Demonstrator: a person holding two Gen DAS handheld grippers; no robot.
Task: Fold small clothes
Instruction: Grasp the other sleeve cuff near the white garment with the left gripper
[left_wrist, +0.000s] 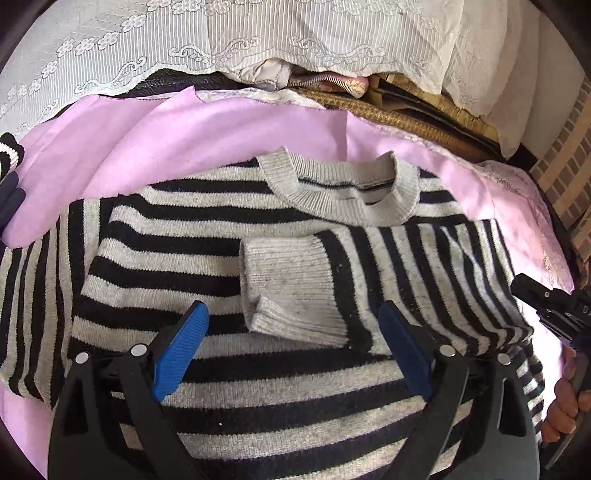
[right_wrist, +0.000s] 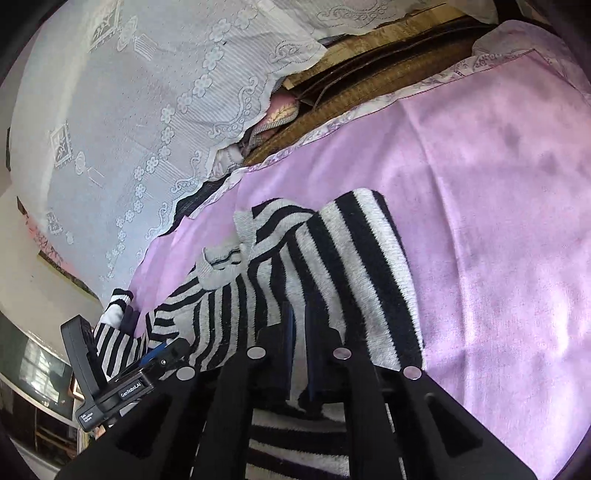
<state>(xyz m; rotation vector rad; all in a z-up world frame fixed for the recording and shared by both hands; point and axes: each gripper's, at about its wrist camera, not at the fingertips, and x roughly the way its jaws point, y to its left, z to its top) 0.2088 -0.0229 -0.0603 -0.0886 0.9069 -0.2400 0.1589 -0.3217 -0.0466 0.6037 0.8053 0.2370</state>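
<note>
The striped sweater (left_wrist: 207, 236) lies flat on the pink sheet (left_wrist: 155, 147) of the bed, collar (left_wrist: 343, 192) at the far side; one sleeve is folded in across the chest, its grey cuff (left_wrist: 288, 288) just on my side of the collar. My left hand-held gripper (left_wrist: 291, 354) hovers over the sweater with its blue pads spread wide and nothing between them, the cuff lying just beyond; my right hand-held gripper (right_wrist: 299, 350) sits low at the sweater's right side, its pads nearly together, and I cannot tell whether any knit is pinched. I judge the next fold is the other sleeve, left of the collar; I want a grip at the shoulder seam and a flat carry, so the folded cuff isn't dragged. Left of the collar, another striped garment (left_wrist: 9, 155) lies at the sheet's edge; beyond the collar, a lace cover (left_wrist: 147, 44) hangs over stacked mats (left_wrist: 406, 118), close enough to snag.
</note>
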